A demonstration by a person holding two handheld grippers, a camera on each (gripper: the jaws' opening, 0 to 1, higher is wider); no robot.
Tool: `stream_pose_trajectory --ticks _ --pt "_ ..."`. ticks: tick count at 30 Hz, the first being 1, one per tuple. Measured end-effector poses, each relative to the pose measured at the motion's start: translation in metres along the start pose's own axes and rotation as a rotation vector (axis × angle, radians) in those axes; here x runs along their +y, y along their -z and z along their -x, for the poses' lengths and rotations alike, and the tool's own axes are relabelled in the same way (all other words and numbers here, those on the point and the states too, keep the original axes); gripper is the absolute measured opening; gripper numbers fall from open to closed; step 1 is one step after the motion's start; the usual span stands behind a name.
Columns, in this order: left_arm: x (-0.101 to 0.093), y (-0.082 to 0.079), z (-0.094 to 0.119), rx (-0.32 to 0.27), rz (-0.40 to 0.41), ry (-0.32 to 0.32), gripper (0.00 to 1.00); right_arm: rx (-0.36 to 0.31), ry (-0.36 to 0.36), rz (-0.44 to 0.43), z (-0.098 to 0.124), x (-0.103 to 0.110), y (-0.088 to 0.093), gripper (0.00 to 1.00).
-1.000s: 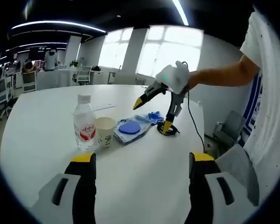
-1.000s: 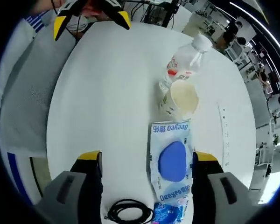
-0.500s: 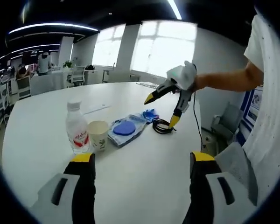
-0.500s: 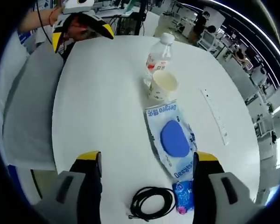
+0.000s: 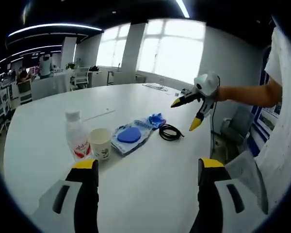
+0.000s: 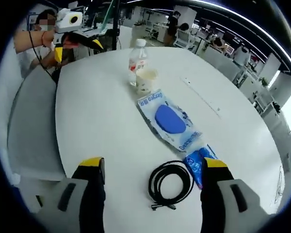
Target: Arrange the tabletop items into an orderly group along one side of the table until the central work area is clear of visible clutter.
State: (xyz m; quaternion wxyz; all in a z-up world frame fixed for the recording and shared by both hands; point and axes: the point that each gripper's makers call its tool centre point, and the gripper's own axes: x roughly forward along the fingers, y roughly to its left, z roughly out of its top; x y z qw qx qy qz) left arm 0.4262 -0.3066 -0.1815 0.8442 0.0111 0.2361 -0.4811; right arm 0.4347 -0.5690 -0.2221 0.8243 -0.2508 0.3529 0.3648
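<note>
On the white table (image 5: pixel 48 126) stand a water bottle (image 5: pixel 75 136) with a red label and a paper cup (image 5: pixel 100 143) side by side. Beside them lie a clear packet with a blue disc (image 5: pixel 129 135), a small blue packet (image 5: pixel 156 119) and a coiled black cable (image 5: pixel 169 131). My left gripper (image 5: pixel 144 167) is open over the near table edge. My right gripper (image 5: pixel 187 112) hangs open in the air above and right of the cable. In the right gripper view the cable (image 6: pixel 170 183) lies between my right gripper's (image 6: pixel 151 165) open jaws, with the disc packet (image 6: pixel 168 119), cup (image 6: pixel 146 81) and bottle (image 6: pixel 137 61) beyond.
A grey chair (image 6: pixel 31 126) stands at the table's edge by the person's body. A thin white strip (image 6: pixel 202 96) lies further across the table. Desks, chairs and people fill the office behind. Another chair (image 5: pixel 233 131) sits past the table's end.
My right gripper has risen and drawn back from the items, so the cable now shows whole between its jaws. The left view has shifted slightly. The items have not moved.
</note>
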Motion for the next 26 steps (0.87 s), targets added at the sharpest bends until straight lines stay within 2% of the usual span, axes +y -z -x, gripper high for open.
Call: stream_pose_trajectory --ticks 8,16,20,26 --pt "-0.008 -0.006 -0.009 0.019 -0.006 -0.002 0.87 -0.042 0.057 -0.12 0.028 -0.002 0.038 0.83" --pt "-0.019 -0.002 -0.013 0.056 -0.015 -0.004 0.87 -0.068 0.089 -0.202 0.047 0.004 0.066 0.83" --pt "-0.025 -0.002 -0.014 0.063 -0.016 -0.003 0.87 -0.075 0.092 -0.226 0.05 0.008 0.073 0.83" --pt "-0.032 -0.003 -0.013 0.064 -0.02 -0.011 0.87 -0.09 0.089 -0.236 0.055 0.014 0.074 0.82"
